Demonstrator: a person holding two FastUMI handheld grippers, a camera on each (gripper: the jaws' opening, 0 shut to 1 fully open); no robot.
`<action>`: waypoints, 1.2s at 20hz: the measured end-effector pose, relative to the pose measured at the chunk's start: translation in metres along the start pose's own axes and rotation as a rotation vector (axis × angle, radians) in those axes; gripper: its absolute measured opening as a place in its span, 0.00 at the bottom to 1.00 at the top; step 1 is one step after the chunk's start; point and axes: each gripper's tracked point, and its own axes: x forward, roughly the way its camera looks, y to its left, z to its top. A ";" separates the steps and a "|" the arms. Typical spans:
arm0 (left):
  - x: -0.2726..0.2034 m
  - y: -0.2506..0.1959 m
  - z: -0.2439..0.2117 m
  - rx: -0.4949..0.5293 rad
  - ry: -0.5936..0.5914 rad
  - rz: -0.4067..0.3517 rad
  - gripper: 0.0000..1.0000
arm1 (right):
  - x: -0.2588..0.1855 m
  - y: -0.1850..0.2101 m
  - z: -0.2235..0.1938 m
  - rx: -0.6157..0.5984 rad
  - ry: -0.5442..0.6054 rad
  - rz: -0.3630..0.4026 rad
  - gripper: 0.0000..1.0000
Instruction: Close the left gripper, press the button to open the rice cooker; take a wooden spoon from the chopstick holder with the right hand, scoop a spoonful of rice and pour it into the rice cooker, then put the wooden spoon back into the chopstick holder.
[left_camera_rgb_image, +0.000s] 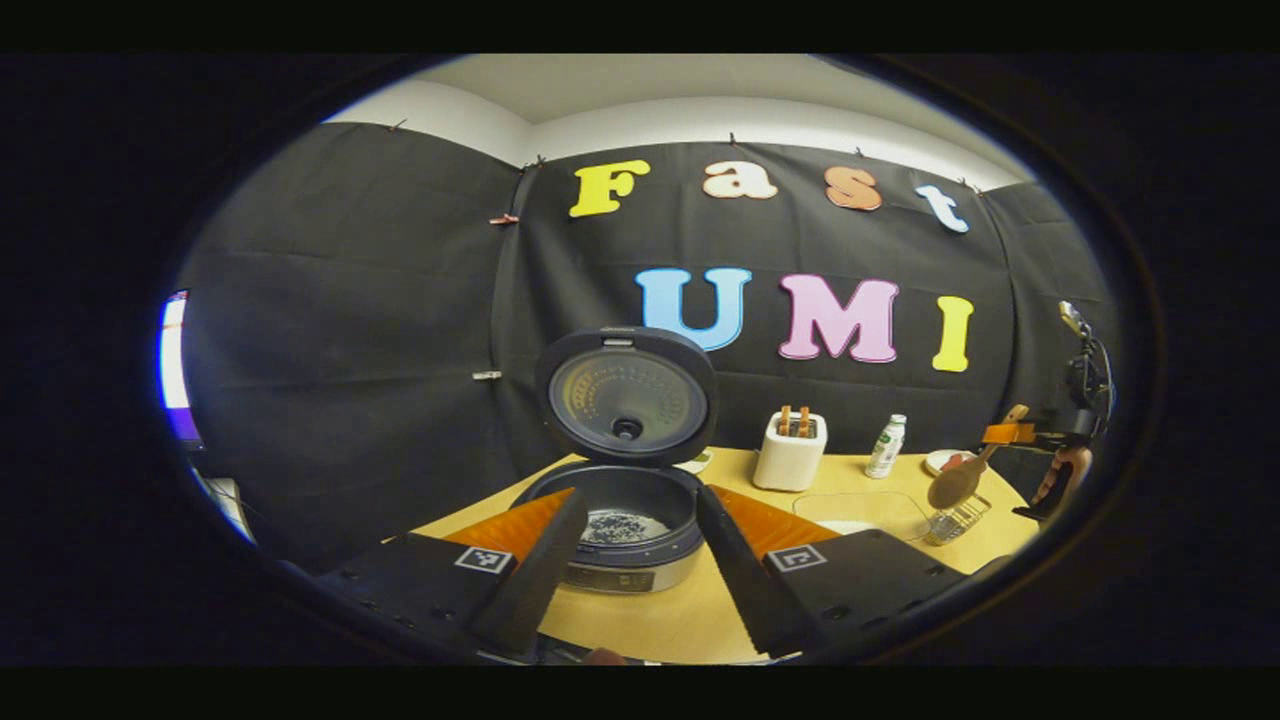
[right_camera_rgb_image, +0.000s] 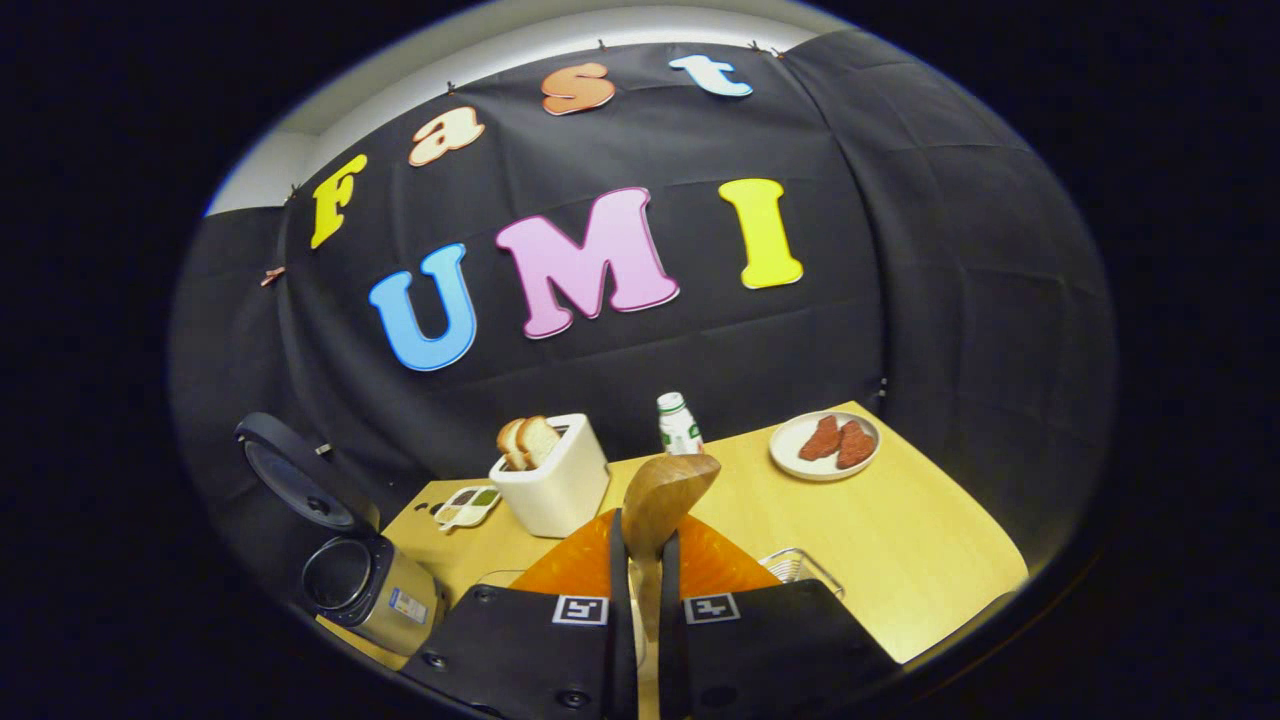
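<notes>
Now the right tool (right_camera_rgb_image: 640, 560) grips the pale wooden spoon (right_camera_rgb_image: 665, 500) by its handle, bowl raised; left tool (left_camera_rgb_image: 640, 560) gapes.

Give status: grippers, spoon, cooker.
Left gripper open, facing the dark rice cooker, lid up. Right gripper shut on the wooden spoon, above the wire chopstick holder. Nothing blocking.

Bare table (right_camera_rgb_image: 900, 540) lies open on the right; the toaster (right_camera_rgb_image: 555, 480), bottle (right_camera_rgb_image: 680, 425) and plate (right_camera_rgb_image: 825, 445) line the back, the cooker's (left_camera_rgb_image: 625, 525) raised lid (left_camera_rgb_image: 627, 395) stands left.
</notes>
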 end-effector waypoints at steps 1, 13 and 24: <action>0.000 0.004 0.001 0.007 -0.005 0.002 0.77 | 0.004 0.014 -0.008 -0.009 0.013 0.019 0.13; 0.021 0.049 0.014 0.042 -0.022 -0.004 0.77 | 0.044 0.086 -0.122 -0.106 0.195 0.052 0.13; 0.039 0.066 0.008 0.023 -0.016 -0.025 0.77 | 0.036 0.120 -0.136 0.106 0.281 0.062 0.13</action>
